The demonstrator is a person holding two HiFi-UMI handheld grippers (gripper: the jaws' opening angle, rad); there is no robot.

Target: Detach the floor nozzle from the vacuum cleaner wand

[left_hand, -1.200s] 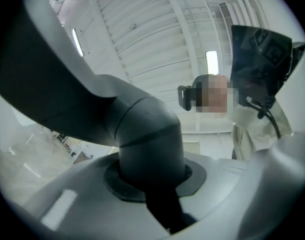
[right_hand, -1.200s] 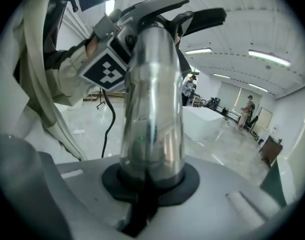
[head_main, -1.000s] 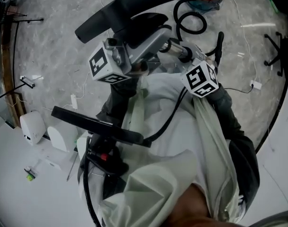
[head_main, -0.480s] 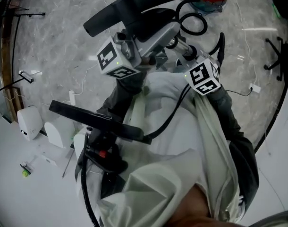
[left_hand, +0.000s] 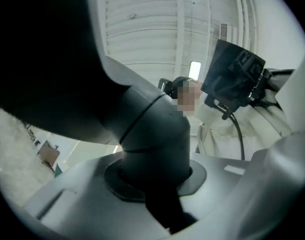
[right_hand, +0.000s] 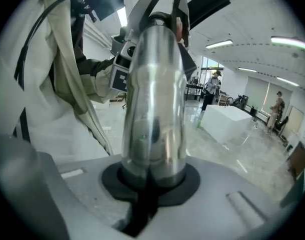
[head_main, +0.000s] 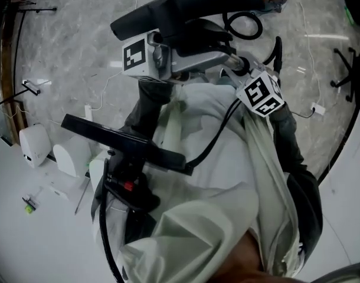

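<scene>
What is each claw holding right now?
Left claw: closed on the dark nozzle neck.
Right claw: closed on the shiny wand.

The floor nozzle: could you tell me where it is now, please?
In the head view the floor nozzle stretches across the top centre, its neck clamped in the left claw, beside the wand in the right claw.
</scene>
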